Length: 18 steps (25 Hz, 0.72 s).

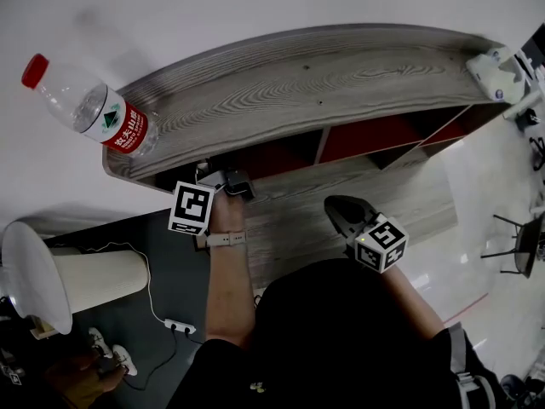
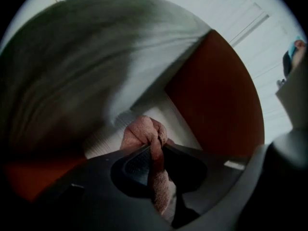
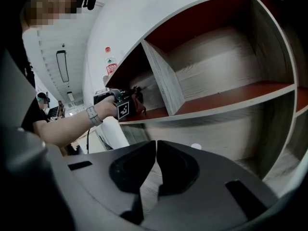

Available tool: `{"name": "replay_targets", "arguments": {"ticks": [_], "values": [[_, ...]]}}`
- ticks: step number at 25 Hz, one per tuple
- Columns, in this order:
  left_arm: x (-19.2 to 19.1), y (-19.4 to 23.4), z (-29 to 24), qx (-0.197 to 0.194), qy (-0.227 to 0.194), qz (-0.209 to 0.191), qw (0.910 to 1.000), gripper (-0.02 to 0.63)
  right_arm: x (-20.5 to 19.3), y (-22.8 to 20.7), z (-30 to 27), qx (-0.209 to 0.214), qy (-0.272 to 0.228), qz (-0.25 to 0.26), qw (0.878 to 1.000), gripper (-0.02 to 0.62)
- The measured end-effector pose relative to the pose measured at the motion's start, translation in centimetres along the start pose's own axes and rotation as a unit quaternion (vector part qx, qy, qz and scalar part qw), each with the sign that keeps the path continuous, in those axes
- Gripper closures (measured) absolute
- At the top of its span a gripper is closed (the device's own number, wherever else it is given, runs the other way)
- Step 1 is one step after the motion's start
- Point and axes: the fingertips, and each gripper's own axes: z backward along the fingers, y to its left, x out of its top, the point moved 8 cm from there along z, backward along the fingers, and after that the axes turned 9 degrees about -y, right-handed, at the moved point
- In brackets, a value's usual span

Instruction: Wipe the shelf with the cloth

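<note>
Overhead, in the head view, the shelf point(image 1: 315, 83) is a low wood-grain unit with red-lined compartments below its top board. A clear water bottle point(image 1: 89, 105) with a red cap and red label sits at the left end of that top. A white device point(image 1: 498, 73) rests at the right end. The left gripper point(image 1: 234, 181) reaches into the upper left compartment, its marker cube just outside the opening. The right gripper point(image 1: 341, 213) hangs lower, in front of the shelf's lower part. A white power strip point(image 1: 179, 325) lies on the dark floor to the left.

In the left gripper view, the left gripper point(image 2: 156, 148) has its jaws pinching a pinkish-brown cloth point(image 2: 142, 131). The cloth bunches up above the jaw tips and also trails down between them. A red panel point(image 2: 216, 95) of the compartment lies beyond, and a blurred grey wood board fills the upper left.

In the right gripper view, the right gripper point(image 3: 156, 146) has its jaws pressed together with nothing between them. The shelf point(image 3: 226, 107) fills the background, an upright divider point(image 3: 163, 81) splitting its upper row. Far left, the left gripper point(image 3: 120, 105) sits inside the left compartment, just above the red floor. A wristband point(image 3: 92, 115) shows on the arm behind it.
</note>
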Motion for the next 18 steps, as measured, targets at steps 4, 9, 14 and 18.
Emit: {"name": "replay_targets", "arguments": {"ticks": [4,9,14,18], "values": [[0.9,1.7,0.4,0.033,-0.025,0.007,0.9991,0.541,-0.1,0.1,-0.1,0.005,0.004,0.003,1.000,0.591],[0.3,2.6,0.8,0.055,-0.028,0.011,0.9980,0.541,-0.1,-0.1,0.2,0.001,0.005,0.004,1.000,0.591],[-1.7,2.1,0.3,0.064,-0.014,0.042,0.9970,0.541,-0.2,-0.4,0.8,-0.010,0.002,0.003,1.000,0.591],[-4.1,1.1,-0.1,0.063,0.001,0.068,0.9957,0.541,-0.2,-1.0,1.7,-0.026,-0.002,-0.001,1.000,0.591]]}}
